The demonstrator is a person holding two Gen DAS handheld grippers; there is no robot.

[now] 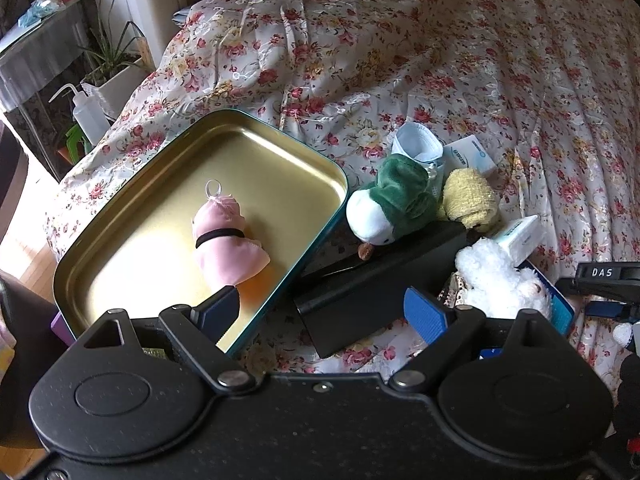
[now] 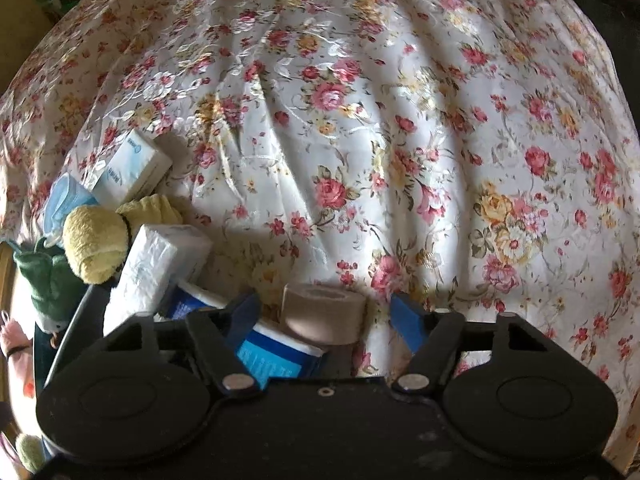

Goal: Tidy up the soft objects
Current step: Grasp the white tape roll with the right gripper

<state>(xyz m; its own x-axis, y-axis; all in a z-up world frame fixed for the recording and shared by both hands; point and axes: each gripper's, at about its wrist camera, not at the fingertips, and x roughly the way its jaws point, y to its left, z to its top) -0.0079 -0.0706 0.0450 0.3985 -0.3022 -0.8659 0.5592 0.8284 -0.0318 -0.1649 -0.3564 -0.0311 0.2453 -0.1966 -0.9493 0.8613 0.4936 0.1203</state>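
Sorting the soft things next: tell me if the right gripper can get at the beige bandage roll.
Probably yes. The beige bandage roll lies between the fingers of the right gripper, its top uncovered; a blue-and-white pack crowds the left finger.

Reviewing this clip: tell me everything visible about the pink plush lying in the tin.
The pink plush is a small stuffed piece of smooth, satin-like pink fabric with a thin black band around its middle and a clear loop at its top end. It lies on its side on the gold floor of the open teal-rimmed tin, nearer the tin's right wall, alone in there. The left claw stands open just in front of it; one blue pad overlaps its lower end in the picture, so contact cannot be told.
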